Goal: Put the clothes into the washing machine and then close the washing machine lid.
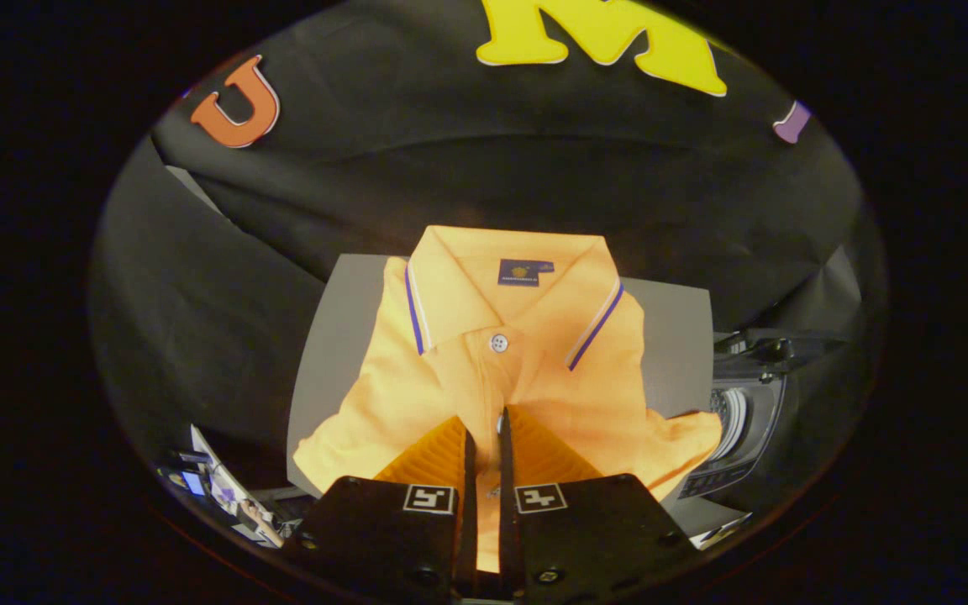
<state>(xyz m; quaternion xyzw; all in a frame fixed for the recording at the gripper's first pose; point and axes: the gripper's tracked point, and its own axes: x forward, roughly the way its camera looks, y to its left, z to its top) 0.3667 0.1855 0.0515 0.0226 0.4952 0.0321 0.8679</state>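
where tool [485, 428] pinches shirt [467, 370], placket fold hidden

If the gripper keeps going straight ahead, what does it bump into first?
The orange shirt. The gripper has its fingers nearly together over the shirt's front, just below the button; whether they already pinch the cloth is unclear.

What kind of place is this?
Likely a staged laundry booth: a folded polo shirt lies on a grey board, a washing machine beside it. The gripper pinches the shirt's placket.

gripper view | rides above jaws | faces forward-down | close over shirt [492, 370]
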